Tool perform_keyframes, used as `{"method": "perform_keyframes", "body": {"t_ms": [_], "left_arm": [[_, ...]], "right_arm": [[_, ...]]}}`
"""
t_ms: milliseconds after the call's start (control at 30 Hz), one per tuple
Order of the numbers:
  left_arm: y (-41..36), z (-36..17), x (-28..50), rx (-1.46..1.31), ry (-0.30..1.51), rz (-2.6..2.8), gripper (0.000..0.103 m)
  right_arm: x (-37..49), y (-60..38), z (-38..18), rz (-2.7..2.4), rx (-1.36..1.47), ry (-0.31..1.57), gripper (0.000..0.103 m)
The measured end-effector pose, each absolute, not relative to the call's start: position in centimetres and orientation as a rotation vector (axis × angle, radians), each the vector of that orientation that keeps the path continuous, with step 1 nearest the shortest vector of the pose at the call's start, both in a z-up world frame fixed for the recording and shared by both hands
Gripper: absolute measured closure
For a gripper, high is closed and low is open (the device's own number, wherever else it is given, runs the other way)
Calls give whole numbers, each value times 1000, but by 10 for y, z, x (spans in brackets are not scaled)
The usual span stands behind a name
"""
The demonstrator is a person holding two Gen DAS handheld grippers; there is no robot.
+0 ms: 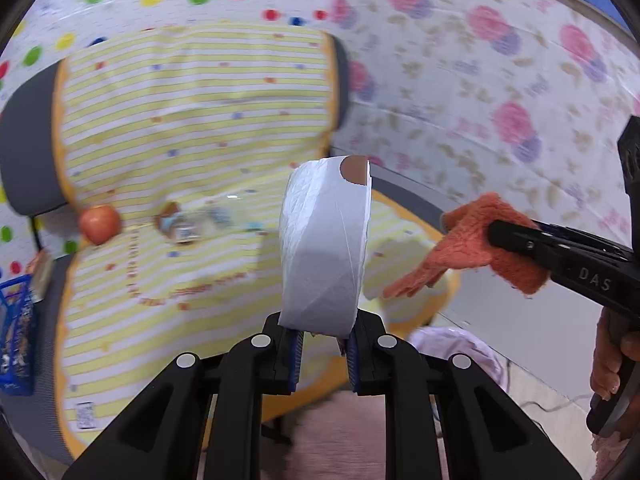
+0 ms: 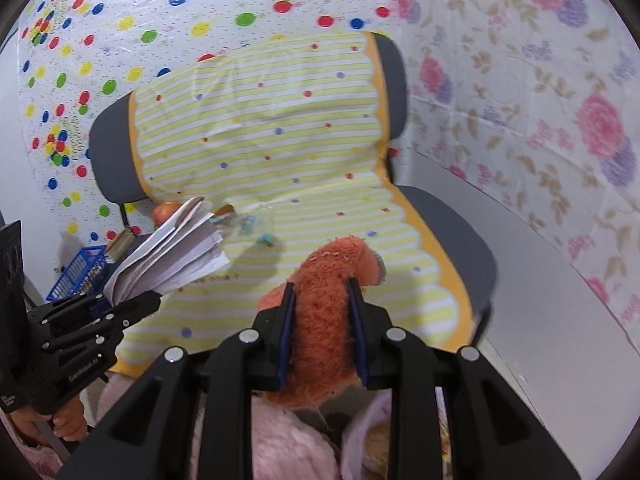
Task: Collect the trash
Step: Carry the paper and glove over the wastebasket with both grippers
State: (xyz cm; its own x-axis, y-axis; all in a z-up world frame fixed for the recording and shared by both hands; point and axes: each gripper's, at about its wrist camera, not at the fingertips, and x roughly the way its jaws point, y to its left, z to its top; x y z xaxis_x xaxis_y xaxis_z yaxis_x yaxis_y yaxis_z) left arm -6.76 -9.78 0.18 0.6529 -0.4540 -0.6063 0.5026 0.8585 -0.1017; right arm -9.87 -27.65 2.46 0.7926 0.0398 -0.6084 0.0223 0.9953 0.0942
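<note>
My left gripper (image 1: 322, 336) is shut on a white toilet paper roll (image 1: 326, 240), squashed flat and held up above the chair seat; it also shows in the right wrist view (image 2: 172, 252). My right gripper (image 2: 322, 300) is shut on an orange fuzzy glove (image 2: 324, 320), seen in the left wrist view (image 1: 476, 248) at the right. A crumpled clear wrapper (image 1: 196, 222) lies on the striped yellow cloth (image 1: 180, 128) over the chair, next to an apple (image 1: 99, 224).
The grey chair (image 2: 452, 232) stands against walls covered in dotted and floral sheets. A blue basket (image 1: 16, 340) holding items sits on the floor left of the chair. A pink plastic bag (image 1: 460, 348) lies below the seat's right edge.
</note>
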Motion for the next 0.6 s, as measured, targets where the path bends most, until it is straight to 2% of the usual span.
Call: {"method": "perform_keyframes", "body": {"t_ms": [600], "left_arm": [[-201,-28,-110,132,773,-860,84]], "right_arm": [[-201,-348,-4,-259,175,732,76]]}}
